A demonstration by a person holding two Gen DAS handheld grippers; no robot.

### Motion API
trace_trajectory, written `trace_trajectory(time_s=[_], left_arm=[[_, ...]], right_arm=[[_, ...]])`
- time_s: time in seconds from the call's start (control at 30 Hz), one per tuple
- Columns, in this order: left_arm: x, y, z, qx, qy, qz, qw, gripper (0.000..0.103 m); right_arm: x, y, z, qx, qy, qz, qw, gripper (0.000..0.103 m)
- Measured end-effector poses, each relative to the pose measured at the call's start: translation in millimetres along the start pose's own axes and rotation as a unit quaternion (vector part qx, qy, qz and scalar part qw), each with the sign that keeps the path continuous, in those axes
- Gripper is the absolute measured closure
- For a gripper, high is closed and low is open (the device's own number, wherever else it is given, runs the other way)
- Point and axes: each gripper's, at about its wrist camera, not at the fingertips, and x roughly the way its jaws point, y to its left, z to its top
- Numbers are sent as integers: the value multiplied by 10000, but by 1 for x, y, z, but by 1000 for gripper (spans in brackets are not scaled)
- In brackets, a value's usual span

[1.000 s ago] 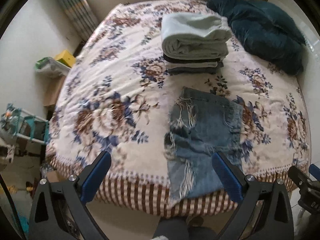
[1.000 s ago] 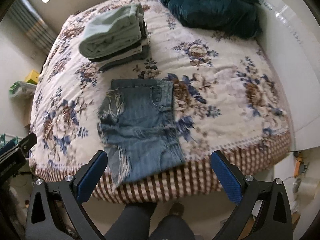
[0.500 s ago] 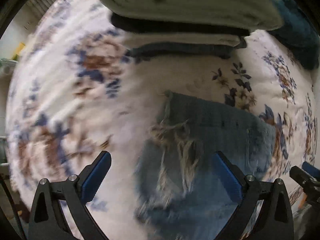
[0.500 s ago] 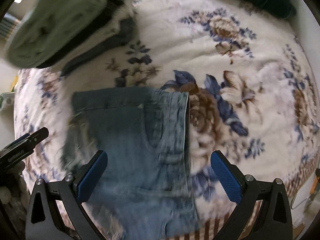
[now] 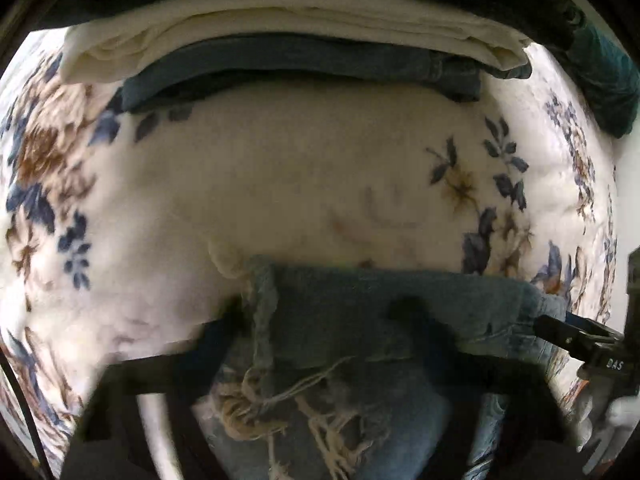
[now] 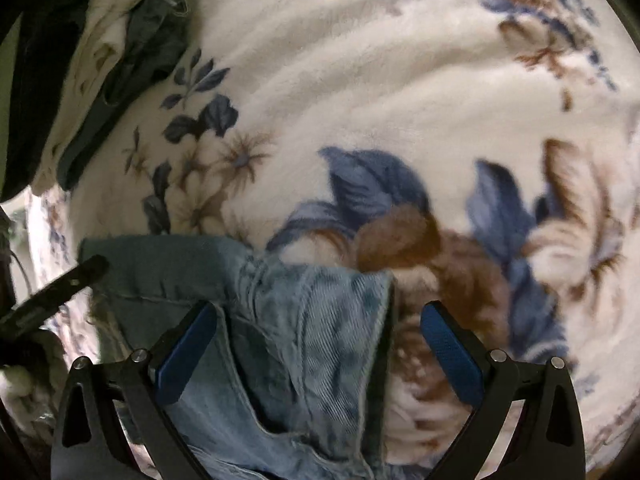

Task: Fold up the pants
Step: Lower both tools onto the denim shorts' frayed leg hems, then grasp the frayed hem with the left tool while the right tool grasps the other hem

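At the bottom of both views, the folded denim pants (image 6: pixel 304 344) lie on the floral bed (image 6: pixel 360 80). The right gripper (image 6: pixel 316 348) straddles their far corner, fingers apart; the left gripper (image 5: pixel 324 320) is blurred, its state unclear. The denim looks soft but thick, frayed threads likely to snag; the seamed edge seems the best hold. Beyond, at top, stacked folded clothes (image 5: pixel 280 36) limit room.

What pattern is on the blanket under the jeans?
Cream blanket with blue and brown flowers, seen best in the right wrist view, under the jeans.
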Motion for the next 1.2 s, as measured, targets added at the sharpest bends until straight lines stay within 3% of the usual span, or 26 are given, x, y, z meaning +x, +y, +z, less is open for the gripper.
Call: trace_trajectory(time_s=[0.03, 0.07, 0.1, 0.17, 0.2, 0.3, 0.5, 0.73, 1.1, 1.2], left_arm=[[0, -2, 0, -1, -15, 4, 10000, 83], [0, -5, -1, 38, -30, -17, 10000, 88], [-2, -9, -3, 98, -118, 21, 9999, 94], [-7, -17, -6, 165, -327, 116, 9993, 97], [-12, -20, -9, 173, -441, 154, 9988, 97], [-28, -25, -20, 265, -617, 267, 9974, 98], [-65, -27, -48, 153, -973, 514, 9938, 99], [-123, -47, -114, -92, -1393, 859, 9865, 99], [-174, -63, -218, -453, -1344, 816, 9865, 99], [-180, -65, -253, -504, -1310, 763, 9872, 99]], right_arm=[[3, -1, 3, 8, 11, 100, 9999, 3], [4, -1, 6, -7, -14, 181, 9998, 10], [5, 0, 9, -39, -70, 125, 9999, 24], [6, 2, 9, -101, -122, 55, 9999, 40], [5, 3, 7, -180, -211, 172, 9995, 53], [-4, 10, -2, -417, -432, 171, 9980, 60], [-39, 28, -31, -722, -811, 111, 9940, 64], [-87, 49, -81, -1118, -1095, 113, 9876, 65], [-145, 38, -182, -1326, -1182, 214, 9839, 66], [-157, 27, -225, -1350, -1091, 230, 9846, 66]])
